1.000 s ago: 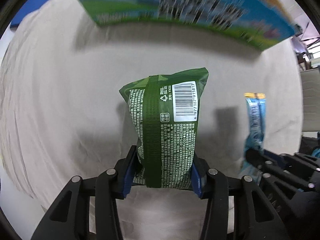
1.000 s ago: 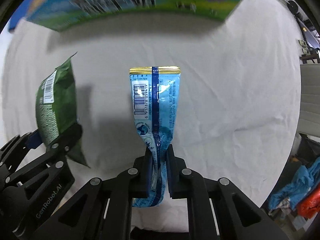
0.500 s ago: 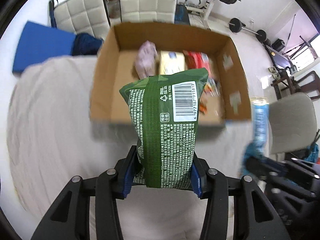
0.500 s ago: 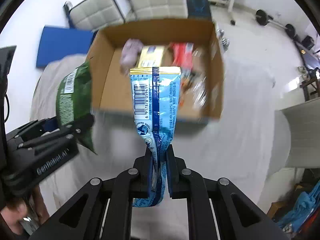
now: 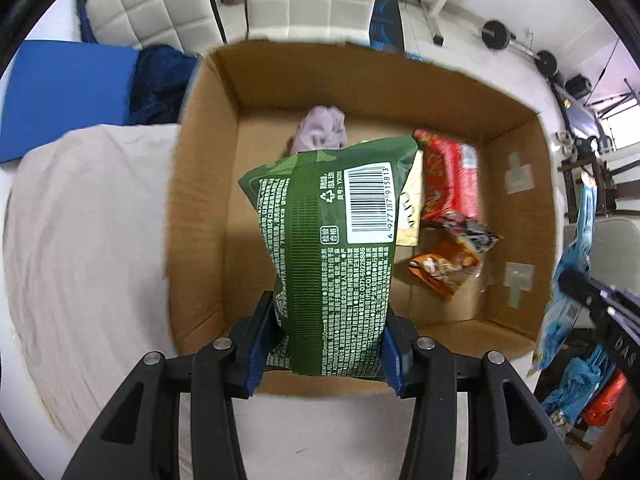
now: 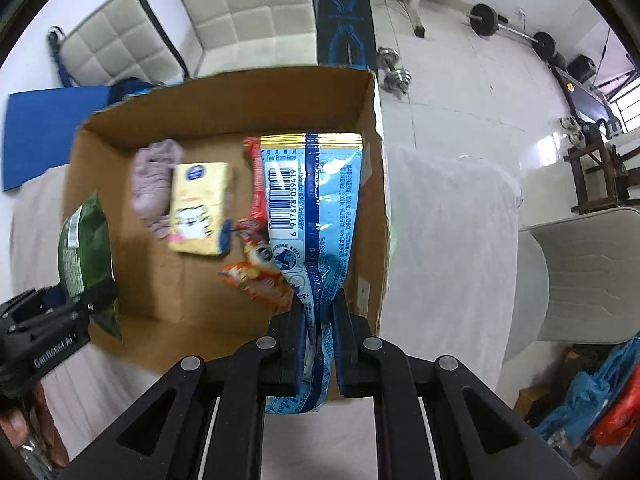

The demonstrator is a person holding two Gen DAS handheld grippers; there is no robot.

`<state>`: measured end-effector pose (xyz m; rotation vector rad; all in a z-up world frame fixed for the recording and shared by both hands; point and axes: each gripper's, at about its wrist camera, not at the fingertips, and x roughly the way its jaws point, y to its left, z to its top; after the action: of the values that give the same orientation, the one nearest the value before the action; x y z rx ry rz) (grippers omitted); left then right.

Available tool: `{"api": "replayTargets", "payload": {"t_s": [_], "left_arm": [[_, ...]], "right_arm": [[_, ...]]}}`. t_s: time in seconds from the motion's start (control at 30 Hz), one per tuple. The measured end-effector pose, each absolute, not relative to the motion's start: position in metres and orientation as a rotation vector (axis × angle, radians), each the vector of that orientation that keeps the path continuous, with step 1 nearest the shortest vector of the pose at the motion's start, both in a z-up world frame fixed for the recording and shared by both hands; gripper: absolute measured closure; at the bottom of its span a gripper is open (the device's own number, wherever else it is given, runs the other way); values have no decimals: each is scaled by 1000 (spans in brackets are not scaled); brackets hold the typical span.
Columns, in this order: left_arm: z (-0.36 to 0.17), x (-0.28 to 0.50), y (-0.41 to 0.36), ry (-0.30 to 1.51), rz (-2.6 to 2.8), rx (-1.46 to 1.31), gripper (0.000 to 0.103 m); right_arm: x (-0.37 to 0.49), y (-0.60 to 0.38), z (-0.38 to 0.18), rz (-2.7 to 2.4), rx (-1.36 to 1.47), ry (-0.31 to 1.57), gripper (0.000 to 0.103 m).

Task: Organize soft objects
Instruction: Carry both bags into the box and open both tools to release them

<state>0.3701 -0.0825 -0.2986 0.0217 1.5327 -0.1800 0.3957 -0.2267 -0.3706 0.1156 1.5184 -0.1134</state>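
Note:
My left gripper (image 5: 326, 344) is shut on a green snack bag (image 5: 332, 248) and holds it upright above the open cardboard box (image 5: 200, 184). My right gripper (image 6: 318, 332) is shut on a light blue snack bag (image 6: 316, 204), held above the box's (image 6: 376, 184) right side. The green bag (image 6: 82, 248) also shows at the left of the right wrist view, the blue bag (image 5: 576, 264) at the right of the left wrist view. In the box lie a lilac cloth (image 6: 154, 180), a yellow pack (image 6: 200, 208), a red packet (image 5: 450, 180) and an orange packet (image 5: 446, 270).
The box stands at the far edge of a table with a pale cloth (image 5: 84, 248). Beyond it are white padded chairs (image 6: 248, 12), a blue mat (image 5: 60, 92) and dumbbells (image 6: 394, 70) on the floor. A grey chair (image 6: 584, 276) is at the right.
Both grippers have risen with their bags from low over the tablecloth, below the box's printed side, to above the open box. The box's inside has come into view.

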Motion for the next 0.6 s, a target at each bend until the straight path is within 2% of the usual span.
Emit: {"api": "replayTargets", "payload": {"t_s": [0.17,0.4,0.57,0.6], "left_arm": [[-340,378,-89,1604,-177,69,59],[-371,384,-88,1674,-182,54,59],[-374,390,-87,1694,-181,20,56],[-372,391,-87,1689,-179,8,54]], "right_arm": [[411,-228,-404,-146,99,1558,91],[421,-224,-427,-159,53,1592,90],[428,-224,-439,-162,71,1634,86],[428,-224,-439,-165,71,1633,80]]}}
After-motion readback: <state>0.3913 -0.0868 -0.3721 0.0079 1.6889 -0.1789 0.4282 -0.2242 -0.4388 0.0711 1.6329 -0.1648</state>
